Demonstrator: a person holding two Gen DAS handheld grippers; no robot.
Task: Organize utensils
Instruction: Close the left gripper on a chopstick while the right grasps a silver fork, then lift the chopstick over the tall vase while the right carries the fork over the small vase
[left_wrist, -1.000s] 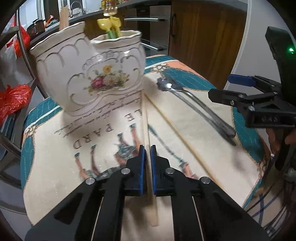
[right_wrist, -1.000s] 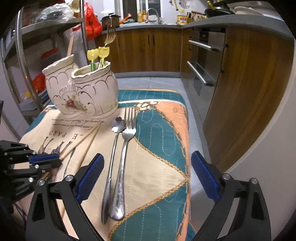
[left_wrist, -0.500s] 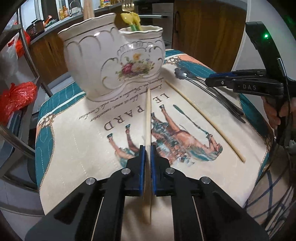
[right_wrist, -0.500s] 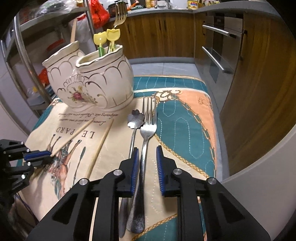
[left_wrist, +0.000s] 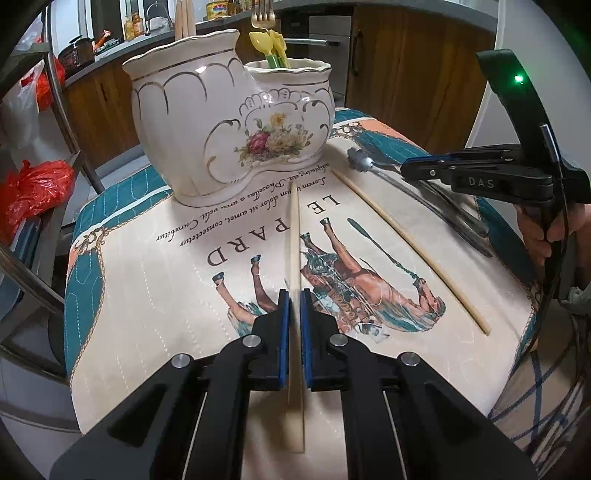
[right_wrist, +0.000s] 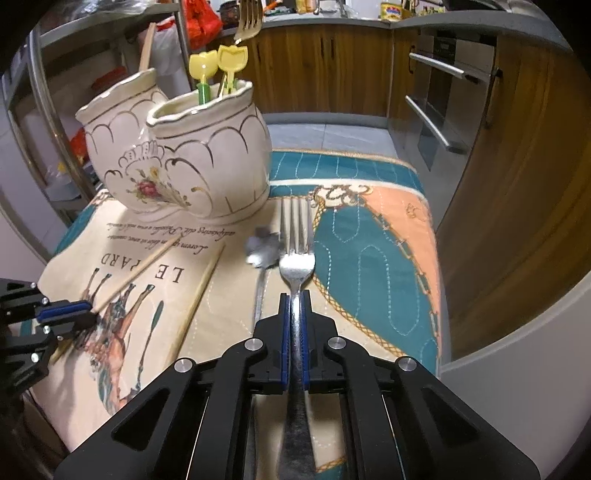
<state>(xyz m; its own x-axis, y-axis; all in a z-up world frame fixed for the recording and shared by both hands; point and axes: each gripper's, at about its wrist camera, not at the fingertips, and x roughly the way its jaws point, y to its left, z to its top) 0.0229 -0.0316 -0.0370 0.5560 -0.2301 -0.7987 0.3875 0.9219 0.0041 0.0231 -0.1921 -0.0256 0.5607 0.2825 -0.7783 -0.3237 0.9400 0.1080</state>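
The fork (right_wrist: 296, 264) lies on the patterned cloth (right_wrist: 373, 258) before the two-part ceramic holder (right_wrist: 207, 162), its handle pinched between the pads of the right tool (right_wrist: 294, 328), seemingly so it can be lifted into a compartment; a spoon (right_wrist: 263, 248) lies just beside it, ungripped; the left tool (left_wrist: 294, 339) is clamped on one chopstick (left_wrist: 294, 236), low on its shaft, tip aimed at the holder; the second chopstick (left_wrist: 410, 247) lies apart on the cloth, probably for a later turn.
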